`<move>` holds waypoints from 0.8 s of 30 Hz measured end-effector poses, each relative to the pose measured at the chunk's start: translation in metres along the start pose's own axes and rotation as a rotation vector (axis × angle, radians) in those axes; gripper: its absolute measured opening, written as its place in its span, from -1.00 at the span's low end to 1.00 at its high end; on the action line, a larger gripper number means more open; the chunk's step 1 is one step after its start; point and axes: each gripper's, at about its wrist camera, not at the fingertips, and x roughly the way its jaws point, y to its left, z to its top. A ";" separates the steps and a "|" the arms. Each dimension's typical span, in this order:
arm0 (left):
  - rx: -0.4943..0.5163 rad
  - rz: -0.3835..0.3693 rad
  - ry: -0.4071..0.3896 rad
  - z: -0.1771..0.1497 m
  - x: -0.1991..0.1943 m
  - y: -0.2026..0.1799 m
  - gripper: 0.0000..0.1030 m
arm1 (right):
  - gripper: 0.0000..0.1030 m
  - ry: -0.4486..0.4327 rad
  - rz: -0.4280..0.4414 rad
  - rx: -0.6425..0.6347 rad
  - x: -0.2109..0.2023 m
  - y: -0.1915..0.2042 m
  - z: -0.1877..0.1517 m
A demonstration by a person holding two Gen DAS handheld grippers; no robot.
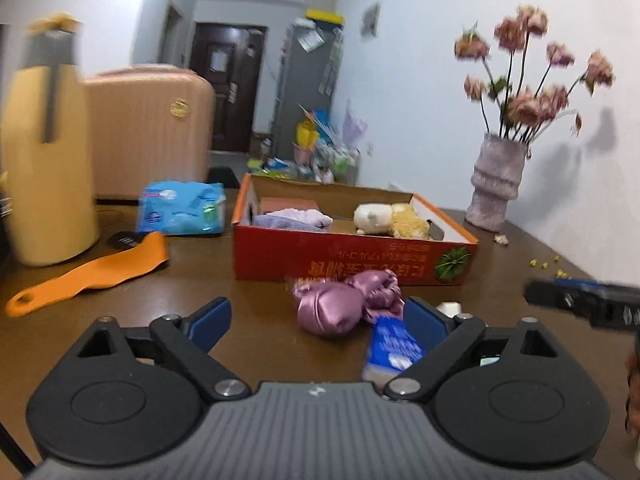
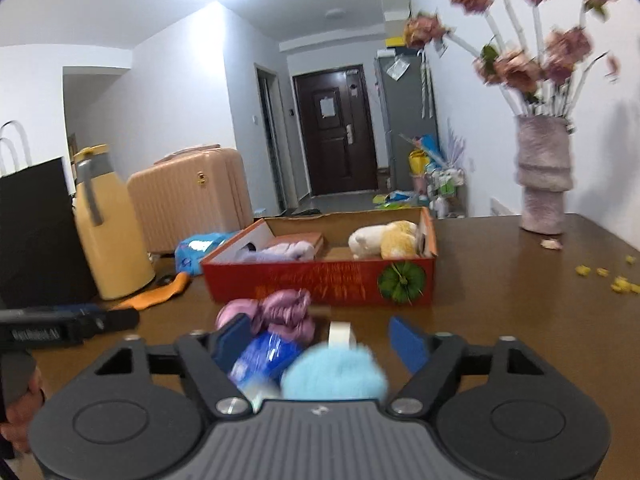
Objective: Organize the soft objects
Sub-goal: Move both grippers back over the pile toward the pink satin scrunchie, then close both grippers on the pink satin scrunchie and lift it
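Note:
A red cardboard box [image 1: 352,254] stands mid-table and holds a lilac cloth [image 1: 294,216], a white plush [image 1: 372,216] and a yellow plush [image 1: 408,222]. In front of it lies a pink satin bundle [image 1: 340,304] beside a blue tissue pack [image 1: 394,344]. My left gripper [image 1: 320,320] is open, just short of the bundle. In the right wrist view the box [image 2: 320,280], bundle [image 2: 280,312], blue pack [image 2: 264,356] and a light-blue fluffy ball [image 2: 336,372] show. My right gripper [image 2: 316,340] is open with the ball and pack between its fingers.
A yellow thermos [image 1: 44,160], an orange scraper [image 1: 92,272] and a blue wipes pack [image 1: 180,208] are at the left. A vase of dried flowers [image 1: 496,184] stands at the back right, with yellow crumbs [image 2: 616,280] on the table. A tape roll [image 2: 340,334] lies behind the ball.

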 end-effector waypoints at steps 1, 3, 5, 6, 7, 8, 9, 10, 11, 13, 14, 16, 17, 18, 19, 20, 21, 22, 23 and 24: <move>0.008 -0.001 0.023 0.004 0.016 0.002 0.78 | 0.43 0.038 0.020 0.007 0.022 -0.005 0.008; 0.003 -0.006 0.054 0.011 0.048 0.005 0.65 | 0.31 0.104 0.072 0.054 0.066 -0.015 0.018; -0.008 -0.015 0.086 0.013 0.076 0.009 0.55 | 0.12 0.191 0.099 0.110 0.107 -0.023 0.024; -0.020 -0.016 0.099 0.013 0.087 0.012 0.47 | 0.04 0.211 0.096 0.117 0.120 -0.025 0.024; -0.027 -0.026 0.112 0.013 0.096 0.014 0.43 | 0.02 0.225 0.087 0.116 0.133 -0.024 0.024; -0.033 -0.041 0.128 0.011 0.104 0.015 0.38 | 0.02 0.238 0.083 0.107 0.144 -0.023 0.024; -0.038 -0.064 0.144 0.009 0.110 0.017 0.32 | -0.01 0.250 0.082 0.103 0.151 -0.022 0.022; -0.043 -0.088 0.155 0.006 0.115 0.019 0.27 | -0.09 0.265 0.081 0.095 0.158 -0.020 0.020; -0.052 -0.106 0.164 0.003 0.116 0.020 0.13 | -0.14 0.280 0.080 0.082 0.163 -0.018 0.016; -0.074 -0.162 0.192 -0.003 0.120 0.024 -0.08 | -0.30 0.299 0.078 0.047 0.169 -0.012 0.008; -0.085 -0.175 0.199 -0.005 0.121 0.026 -0.12 | -0.34 0.310 0.068 0.016 0.170 -0.007 0.004; -0.082 -0.183 0.195 -0.007 0.120 0.026 -0.19 | -0.50 0.306 0.062 -0.054 0.168 0.002 0.000; -0.079 -0.190 0.194 -0.008 0.119 0.026 -0.24 | -0.56 0.307 0.064 -0.085 0.166 0.007 0.000; -0.080 -0.196 0.195 -0.008 0.118 0.026 -0.30 | -0.69 0.310 0.070 -0.115 0.167 0.012 -0.001; -0.082 -0.203 0.198 -0.009 0.118 0.026 -0.33 | -0.75 0.313 0.070 -0.130 0.167 0.015 -0.001; -0.082 -0.208 0.200 -0.009 0.118 0.025 -0.37 | -0.76 0.311 0.065 -0.149 0.168 0.017 -0.003; -0.078 -0.207 0.198 -0.010 0.118 0.024 -0.40 | -0.81 0.307 0.065 -0.165 0.168 0.019 -0.004; -0.072 -0.205 0.196 -0.010 0.116 0.023 -0.42 | -0.83 0.304 0.061 -0.179 0.167 0.021 -0.004; -0.070 -0.204 0.195 -0.010 0.115 0.022 -0.48 | -0.84 0.299 0.058 -0.191 0.166 0.023 -0.005; -0.067 -0.200 0.194 -0.008 0.114 0.020 -0.54 | -0.88 0.292 0.055 -0.196 0.165 0.023 -0.005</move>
